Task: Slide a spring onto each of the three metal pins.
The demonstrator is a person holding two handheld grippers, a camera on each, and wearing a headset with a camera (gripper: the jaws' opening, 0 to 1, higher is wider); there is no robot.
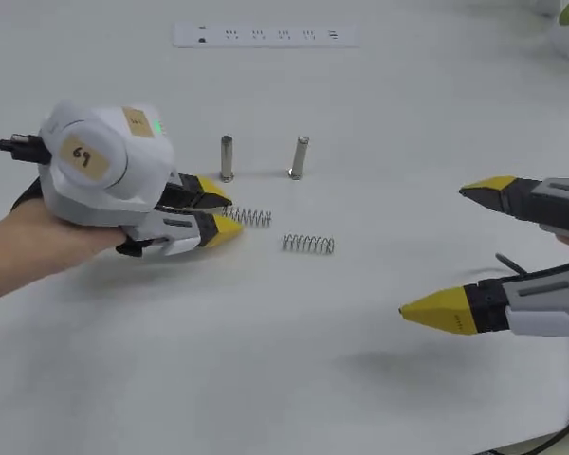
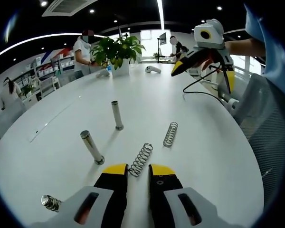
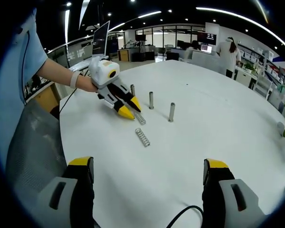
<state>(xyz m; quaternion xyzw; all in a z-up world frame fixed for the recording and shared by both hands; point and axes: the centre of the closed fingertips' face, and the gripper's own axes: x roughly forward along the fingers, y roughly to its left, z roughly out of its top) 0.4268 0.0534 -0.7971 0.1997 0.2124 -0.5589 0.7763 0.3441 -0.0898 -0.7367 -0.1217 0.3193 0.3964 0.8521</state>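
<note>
Between the narrowly parted tips of the left gripper one end of a spring is found, flat on the table, long axis running straight on from the jaws; a pinch cannot be confirmed. The wide-open right gripper is held well apart. Low in the left gripper view a third pin, seemingly sprung, is recorded.

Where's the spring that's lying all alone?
In the head view, the lone spring lies flat mid-table, in front of the right-hand pin, right of the left gripper.
</note>
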